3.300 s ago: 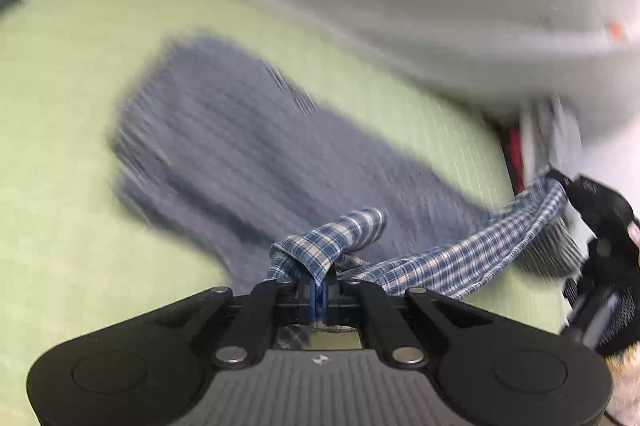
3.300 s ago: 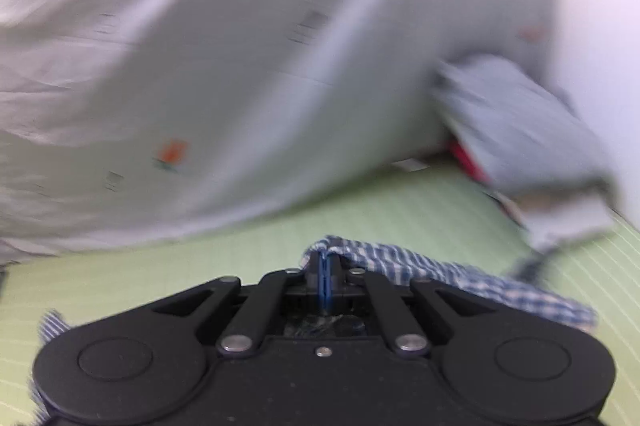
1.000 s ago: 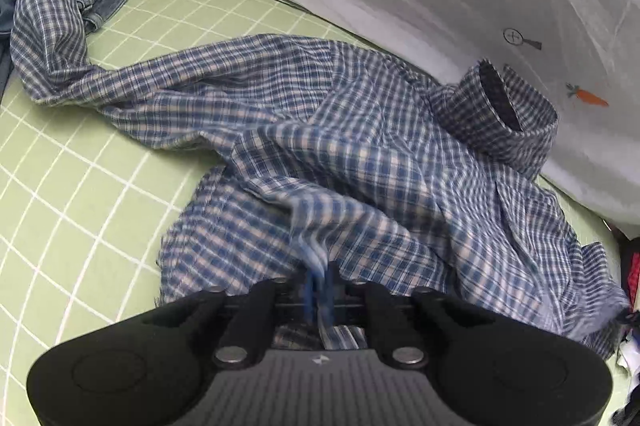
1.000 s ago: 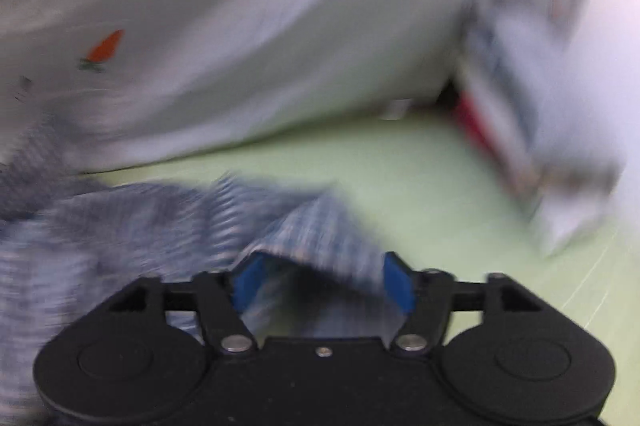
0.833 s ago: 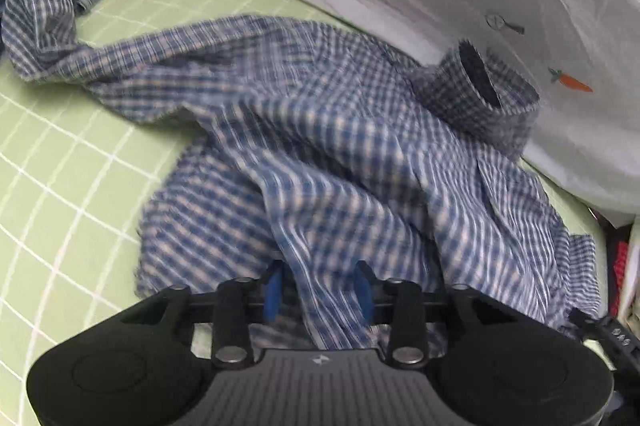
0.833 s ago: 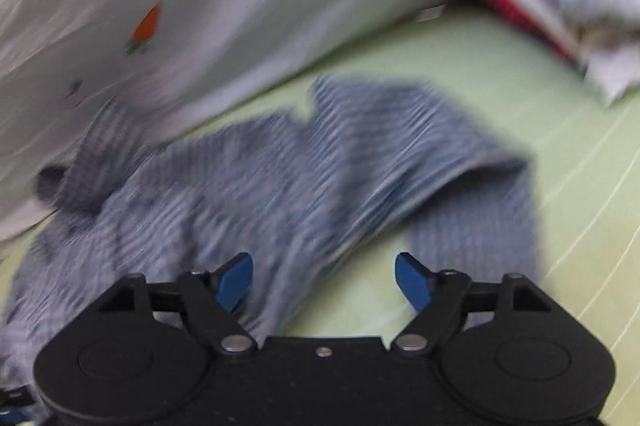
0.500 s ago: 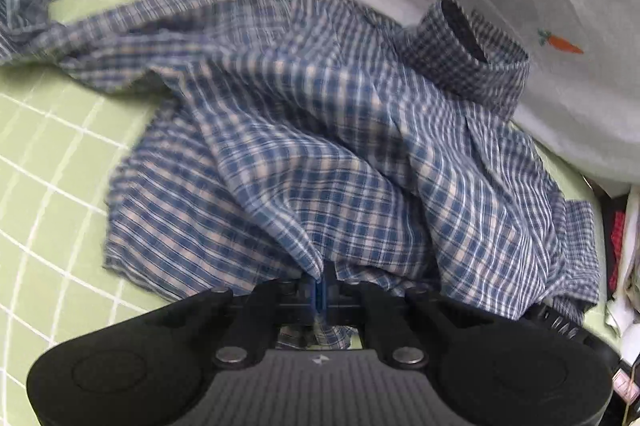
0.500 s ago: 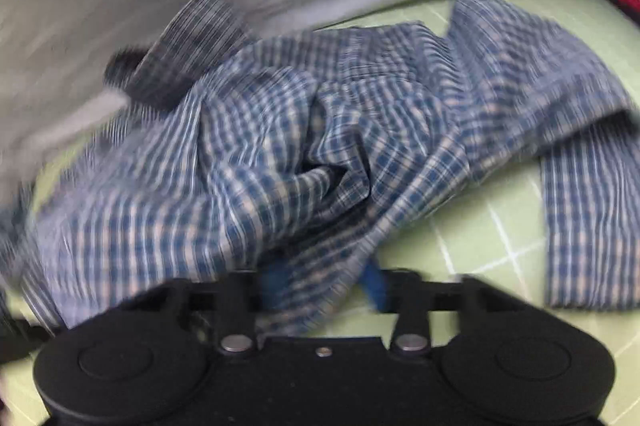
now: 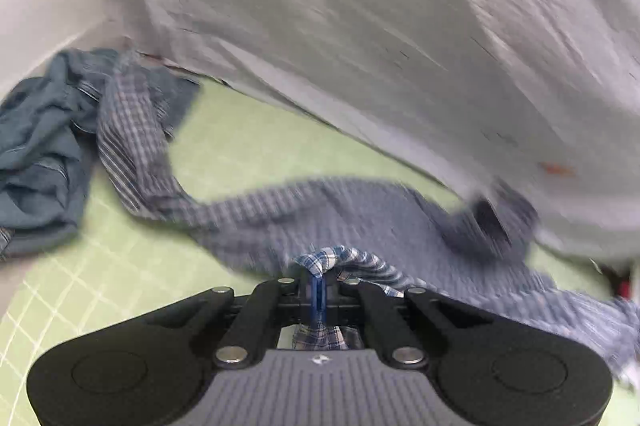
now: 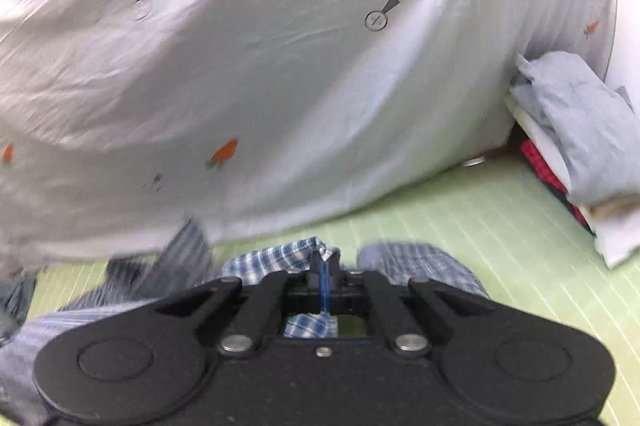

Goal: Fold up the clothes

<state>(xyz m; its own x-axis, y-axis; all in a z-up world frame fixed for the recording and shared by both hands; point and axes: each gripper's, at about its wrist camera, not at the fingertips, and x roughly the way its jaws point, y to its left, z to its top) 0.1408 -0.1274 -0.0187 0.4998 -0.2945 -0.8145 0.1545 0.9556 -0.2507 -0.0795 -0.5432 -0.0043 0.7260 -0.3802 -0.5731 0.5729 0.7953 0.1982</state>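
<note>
The blue checked shirt (image 9: 360,222) is pinched by the closed left hand-held gripper (image 9: 318,290) and right hand-held gripper (image 10: 325,282), its body trailing over the green gridded mat (image 9: 256,146). Thin bunched cloth may slip out, judging by the small bites. No containers are seen.

The left gripper (image 9: 319,292) has a matte black body with two rounded lobes, each bearing a shallow disc. A ribbed grey panel with a small white emblem sits at 6 o'clock. Black linkage arms carry silver rivets. The right gripper (image 10: 326,284) is alike, all black, with a single small screw at centre. Both jaws have blue pads.
</note>
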